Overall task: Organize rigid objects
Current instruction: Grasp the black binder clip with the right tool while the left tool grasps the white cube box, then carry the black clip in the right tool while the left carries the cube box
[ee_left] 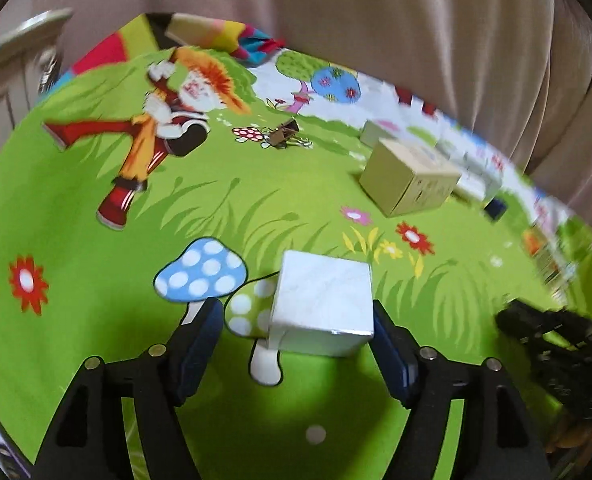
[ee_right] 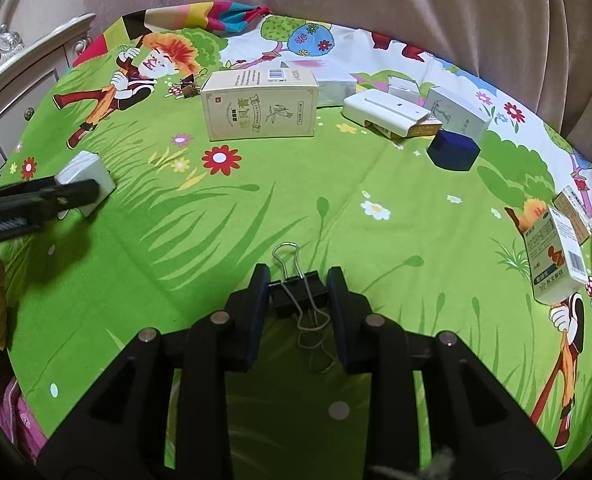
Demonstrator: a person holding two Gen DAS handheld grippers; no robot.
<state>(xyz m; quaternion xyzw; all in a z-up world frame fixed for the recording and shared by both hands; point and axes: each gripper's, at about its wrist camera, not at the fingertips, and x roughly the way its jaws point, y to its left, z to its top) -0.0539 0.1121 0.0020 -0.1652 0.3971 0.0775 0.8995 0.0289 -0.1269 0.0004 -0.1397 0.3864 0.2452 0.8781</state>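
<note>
Left-wrist view first: the left tool (ee_left: 294,322) stands half open around a white box (ee_left: 324,304) that sits on the cartoon-printed green cloth (ee_left: 76,360) covering the bench. The right pad lies against or just beside the box's right side; the left pad stands clear of it, with a gap over the printed mushrooms. So the box is between the fingers but not gripped. To do this step well, I judge the tool should shift left until the box is centred, then close squarely on the two flat side faces, low enough that the box does not tip. Farther off to the right sits a beige carton (ee_left: 410,178), with pale boxes behind it, blurred here. A small brown binder clip (ee_left: 284,134) lies far, near the middle.

Right-wrist view next: the right tool (ee_right: 296,294) is nearly closed and holds a black binder clip (ee_right: 298,290) by its body, wire handles pointing far and near. The grip looks firm and centred; keeping it steady while the left side works seems wise. At the left edge the left tool shows from the side, with the white box at its tip. Far across the cloth stand the beige carton, a white flat case (ee_right: 388,112), a dark blue box (ee_right: 454,154) and a pale box (ee_right: 458,114). At the right edge a medicine box (ee_right: 558,262) stands tilted. Grouping like with like seems the likely aim, so the white box probably belongs with the far cluster.
</note>
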